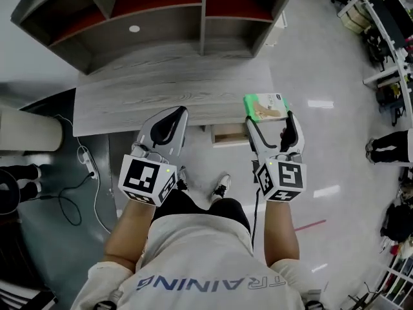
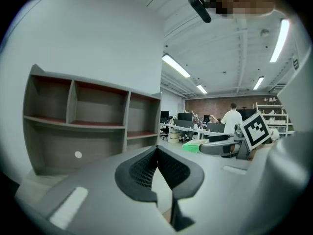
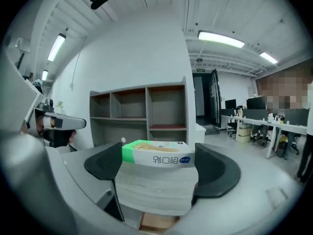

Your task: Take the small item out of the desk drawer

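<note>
Retrieval is looking all but finished: the small box (image 1: pixel 265 106) is lying out on the surface (image 1: pixel 161 95), at its right front corner, and not in the drawer (image 1: pixel 228 135), which is standing partly pulled out just below the front edge. Judging from that, what is remaining is to let go cleanly, back away, and perhaps push the drawer shut.

The right hand-held gripper (image 1: pixel 270 117) is holding its jaws wide apart, one on either side of the box's near edge. Whether the pads are touching the box I cannot tell, but they are not squeezing it. The left hand-held gripper (image 1: pixel 179 112) is hovering over the surface's front edge well to the left, jaws pressed together with nothing between them.

The box is resting flat, its broad printed face turned upward. Its long axis is running left to right, along the front edge and across the right jaw gap, with the green end pointing left.
</note>
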Demonstrator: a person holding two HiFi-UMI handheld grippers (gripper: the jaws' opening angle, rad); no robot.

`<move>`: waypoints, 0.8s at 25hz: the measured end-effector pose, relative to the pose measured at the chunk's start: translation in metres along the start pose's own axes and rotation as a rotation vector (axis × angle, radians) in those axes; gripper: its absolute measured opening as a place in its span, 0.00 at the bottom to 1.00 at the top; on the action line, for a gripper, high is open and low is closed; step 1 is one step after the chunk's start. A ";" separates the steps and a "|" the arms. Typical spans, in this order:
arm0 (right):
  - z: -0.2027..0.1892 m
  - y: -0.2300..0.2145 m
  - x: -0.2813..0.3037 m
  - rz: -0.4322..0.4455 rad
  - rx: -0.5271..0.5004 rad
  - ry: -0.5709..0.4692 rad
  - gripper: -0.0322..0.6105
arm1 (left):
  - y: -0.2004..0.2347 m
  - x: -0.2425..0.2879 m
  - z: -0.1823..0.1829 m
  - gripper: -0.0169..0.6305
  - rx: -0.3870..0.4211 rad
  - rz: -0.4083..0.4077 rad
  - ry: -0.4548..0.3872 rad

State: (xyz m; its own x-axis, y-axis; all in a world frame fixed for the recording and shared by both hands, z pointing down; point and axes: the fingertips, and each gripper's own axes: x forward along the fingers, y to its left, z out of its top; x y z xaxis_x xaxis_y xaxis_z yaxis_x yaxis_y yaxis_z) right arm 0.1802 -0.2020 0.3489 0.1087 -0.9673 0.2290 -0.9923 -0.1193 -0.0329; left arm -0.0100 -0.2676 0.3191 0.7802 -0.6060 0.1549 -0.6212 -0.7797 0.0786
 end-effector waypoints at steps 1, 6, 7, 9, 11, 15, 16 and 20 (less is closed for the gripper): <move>0.016 0.000 -0.001 0.004 -0.008 -0.029 0.80 | -0.001 -0.001 0.013 0.03 0.009 0.004 -0.025; 0.066 0.002 -0.013 0.009 -0.037 -0.124 0.80 | -0.013 -0.014 0.055 0.03 0.026 -0.001 -0.097; 0.075 0.004 -0.015 0.011 -0.041 -0.146 0.80 | -0.015 -0.015 0.061 0.03 0.032 -0.001 -0.111; 0.093 0.007 -0.021 0.017 -0.048 -0.183 0.80 | -0.016 -0.020 0.074 0.03 0.046 0.004 -0.135; 0.109 0.008 -0.029 0.019 -0.057 -0.212 0.80 | -0.017 -0.025 0.087 0.03 0.059 0.013 -0.156; 0.142 0.002 -0.042 0.017 -0.063 -0.268 0.80 | -0.012 -0.034 0.112 0.03 0.082 0.052 -0.201; 0.148 0.000 -0.042 0.016 -0.064 -0.277 0.80 | -0.010 -0.035 0.117 0.03 0.086 0.062 -0.210; 0.157 -0.005 -0.043 0.008 -0.065 -0.287 0.80 | -0.004 -0.039 0.122 0.03 0.083 0.083 -0.225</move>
State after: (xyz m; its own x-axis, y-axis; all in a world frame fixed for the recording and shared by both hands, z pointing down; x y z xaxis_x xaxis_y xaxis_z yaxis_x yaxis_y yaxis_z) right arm 0.1903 -0.1953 0.1869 0.1040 -0.9930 -0.0563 -0.9939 -0.1058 0.0310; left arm -0.0295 -0.2603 0.1926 0.7289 -0.6814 -0.0667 -0.6833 -0.7301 -0.0077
